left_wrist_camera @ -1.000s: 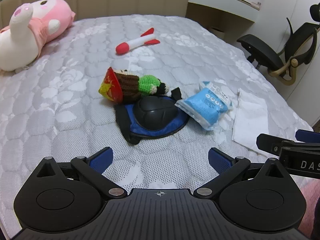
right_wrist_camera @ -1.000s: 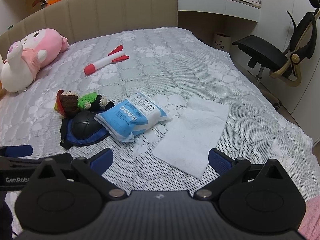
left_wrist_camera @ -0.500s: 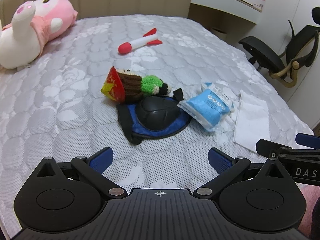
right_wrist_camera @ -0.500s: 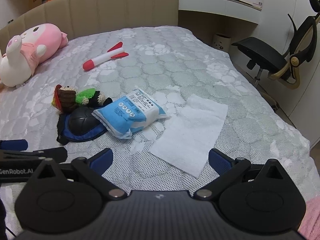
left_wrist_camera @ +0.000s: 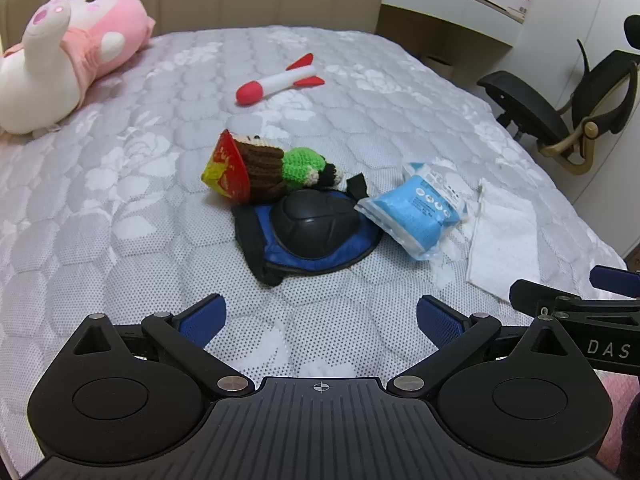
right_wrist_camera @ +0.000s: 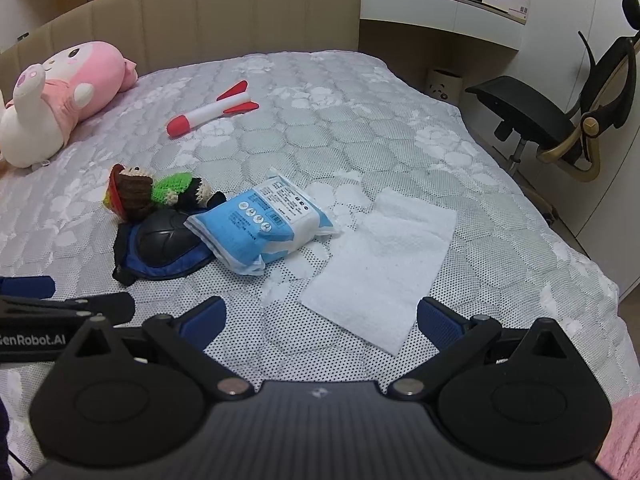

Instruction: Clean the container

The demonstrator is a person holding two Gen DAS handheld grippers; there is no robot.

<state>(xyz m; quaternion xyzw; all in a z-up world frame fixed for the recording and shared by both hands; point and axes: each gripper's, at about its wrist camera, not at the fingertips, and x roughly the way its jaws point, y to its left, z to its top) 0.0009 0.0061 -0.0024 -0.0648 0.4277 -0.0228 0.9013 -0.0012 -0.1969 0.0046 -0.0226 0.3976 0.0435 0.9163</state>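
Observation:
A blue pack of wet wipes [right_wrist_camera: 262,224] lies on the bed, leaning on a black and blue knee pad [right_wrist_camera: 160,242]. It also shows in the left wrist view [left_wrist_camera: 416,212], right of the knee pad [left_wrist_camera: 316,230]. A white wipe sheet [right_wrist_camera: 382,262] lies flat to the pack's right; it shows in the left wrist view [left_wrist_camera: 502,240]. My left gripper [left_wrist_camera: 320,316] is open and empty, short of the knee pad. My right gripper [right_wrist_camera: 320,314] is open and empty, just short of the sheet's near edge. No container is in view.
A crocheted doll [left_wrist_camera: 264,170] with a red snack bag lies behind the knee pad. A red and white toy rocket [left_wrist_camera: 278,80] and a pink plush [left_wrist_camera: 64,64] lie further back. An office chair [right_wrist_camera: 560,120] and a desk stand right of the bed.
Both grippers have drawn back a little and risen; the objects sit slightly further off in both views. Nothing on the bed has moved and both grippers stay open.

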